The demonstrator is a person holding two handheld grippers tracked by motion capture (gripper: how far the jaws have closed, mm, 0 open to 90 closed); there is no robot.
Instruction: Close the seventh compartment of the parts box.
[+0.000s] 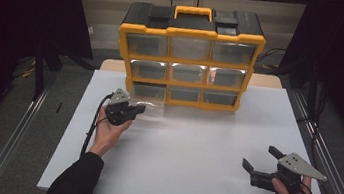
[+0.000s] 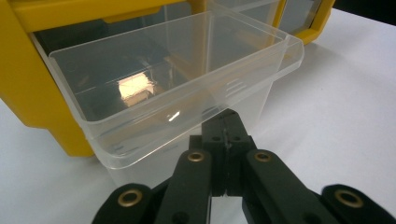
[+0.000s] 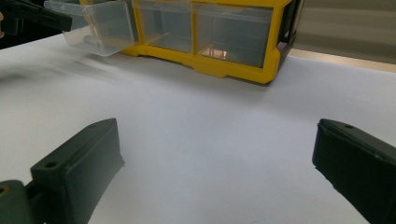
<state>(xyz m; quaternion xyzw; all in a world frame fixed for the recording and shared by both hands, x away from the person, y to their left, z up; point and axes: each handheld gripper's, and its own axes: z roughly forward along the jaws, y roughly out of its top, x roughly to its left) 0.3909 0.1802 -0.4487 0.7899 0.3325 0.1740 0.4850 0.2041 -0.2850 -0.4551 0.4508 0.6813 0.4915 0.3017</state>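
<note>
One clear drawer (image 2: 177, 88) protrudes from the bottom-left bay of the yellow organizer (image 1: 189, 56).
Left gripper (image 1: 134, 108) is clamped on the drawer's front lip, jaws fully together. Right gripper (image 1: 258, 161) rests open above the white surface (image 1: 194, 145), well apart from the organizer.

Clear plastic drawer (image 2: 177, 84), empty, juts halfway out of the yellow organizer's (image 1: 189, 54) bottom-left slot, sitting level.
</note>
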